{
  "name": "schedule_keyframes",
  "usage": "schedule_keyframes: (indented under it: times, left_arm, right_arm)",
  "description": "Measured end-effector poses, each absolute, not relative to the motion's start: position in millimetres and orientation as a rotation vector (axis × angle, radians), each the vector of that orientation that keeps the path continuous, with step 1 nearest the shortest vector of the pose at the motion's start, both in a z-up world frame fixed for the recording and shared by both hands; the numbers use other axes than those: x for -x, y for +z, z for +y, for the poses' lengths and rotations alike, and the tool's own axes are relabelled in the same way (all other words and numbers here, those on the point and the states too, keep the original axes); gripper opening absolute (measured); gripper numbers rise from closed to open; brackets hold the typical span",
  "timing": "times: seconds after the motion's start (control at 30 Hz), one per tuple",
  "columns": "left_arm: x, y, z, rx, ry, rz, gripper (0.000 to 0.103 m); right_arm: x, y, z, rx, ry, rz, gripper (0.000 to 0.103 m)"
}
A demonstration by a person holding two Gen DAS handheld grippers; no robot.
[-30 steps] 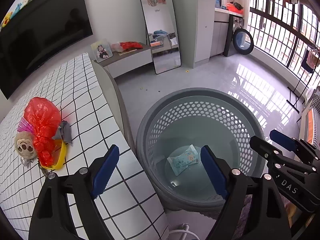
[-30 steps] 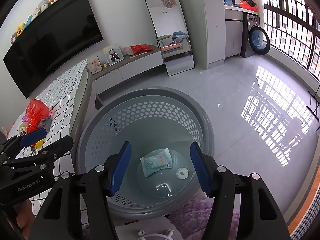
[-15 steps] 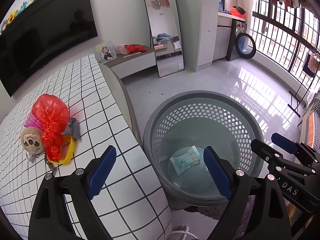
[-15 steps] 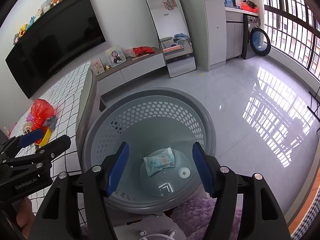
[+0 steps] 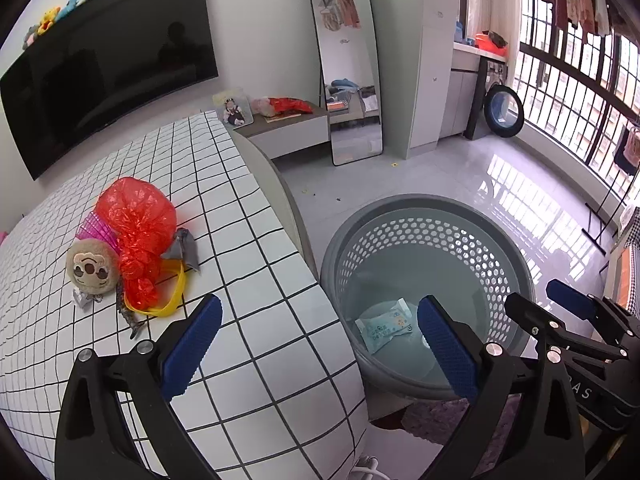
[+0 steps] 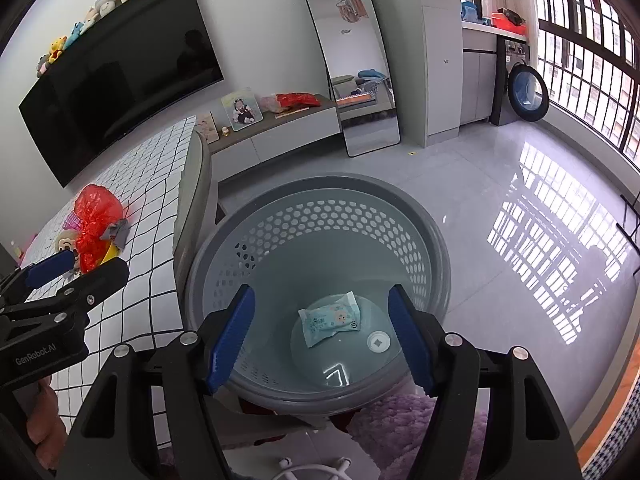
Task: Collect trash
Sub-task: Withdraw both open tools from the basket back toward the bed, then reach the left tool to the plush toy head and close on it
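Observation:
A grey perforated basket [image 5: 424,216] stands on the floor beside the checked bed; it also shows in the right wrist view [image 6: 320,188]. A pale blue wipes pack [image 5: 384,326] [image 6: 330,322] lies on its bottom. A crumpled red plastic bag [image 5: 138,224] [image 6: 94,220] lies on the bed with a yellow strip [image 5: 170,300], a grey scrap [image 5: 184,244] and a round plush face [image 5: 92,266]. My left gripper [image 5: 318,344] is open and empty over the bed's edge, short of the pile. My right gripper [image 6: 322,336] is open and empty above the basket.
The white bed with a black grid [image 5: 248,240] fills the left. A low TV cabinet [image 5: 292,132], a standing mirror [image 5: 348,64] and a wall TV [image 5: 104,72] are at the back. A purple rug [image 6: 416,420] and a white cable [image 6: 312,470] lie below the basket.
My left gripper has swung left and back, so the bed and the red bag pile sit nearer the view's middle. My right gripper has drawn back slightly from the basket. Both stay open.

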State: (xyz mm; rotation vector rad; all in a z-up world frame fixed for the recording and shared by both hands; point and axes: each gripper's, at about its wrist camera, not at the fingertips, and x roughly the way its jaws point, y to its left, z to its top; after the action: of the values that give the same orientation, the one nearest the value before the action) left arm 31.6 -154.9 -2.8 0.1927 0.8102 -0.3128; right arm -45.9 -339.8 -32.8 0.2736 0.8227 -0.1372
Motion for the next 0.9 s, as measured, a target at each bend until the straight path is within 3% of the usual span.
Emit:
schedule_keyframes:
  times: [0.9]
  left_arm:
    - [-35, 5, -9, -0.086, -0.093, 0.781, 0.096]
  right_arm:
    - [-4, -24, -205, -0.149, 0.081, 0.846, 0.067]
